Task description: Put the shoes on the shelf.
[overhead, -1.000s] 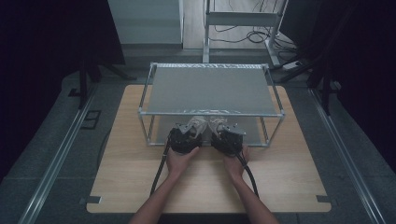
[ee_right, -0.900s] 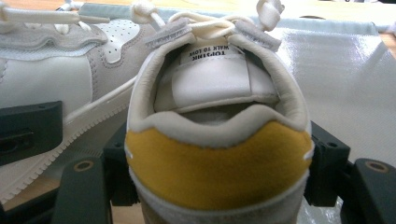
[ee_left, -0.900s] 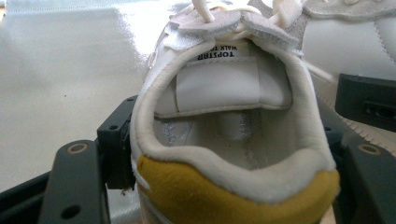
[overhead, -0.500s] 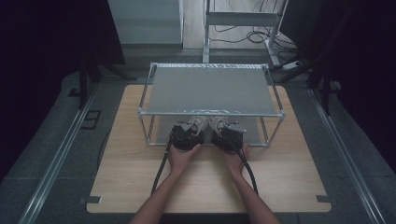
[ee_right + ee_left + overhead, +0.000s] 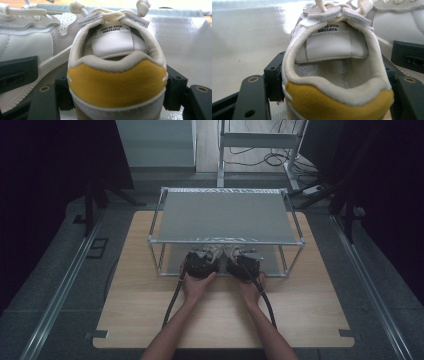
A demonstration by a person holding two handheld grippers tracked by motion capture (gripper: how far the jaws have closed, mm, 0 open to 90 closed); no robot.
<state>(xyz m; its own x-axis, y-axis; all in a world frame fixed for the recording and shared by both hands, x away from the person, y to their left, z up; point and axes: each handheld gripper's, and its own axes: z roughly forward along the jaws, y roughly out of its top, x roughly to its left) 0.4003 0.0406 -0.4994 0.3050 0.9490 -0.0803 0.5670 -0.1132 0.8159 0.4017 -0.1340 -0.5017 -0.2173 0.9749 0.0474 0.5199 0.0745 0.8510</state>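
Left gripper point(image 5: 334, 100) jaws pinch a white leather shoe point(image 5: 332, 60) at its mustard suede heel. Right gripper point(image 5: 117, 100) jaws likewise pinch the second shoe point(image 5: 116, 75), both on the rack's point(image 5: 225, 215) glossy lower shelf.

Smooth white shoe point(image 5: 329, 47), perhaps leather

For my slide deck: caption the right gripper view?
Right gripper clamps the yellow heel of a white sneaker on the shelf's grey liner.

Both forearms are bare, no sleeves. The left claw point(image 5: 201, 264) and right claw point(image 5: 243, 266) are black and blocky, jaws studded with brass-ringed screw holes (one per jaw), each trailing a black cable toward 6 o'clock.
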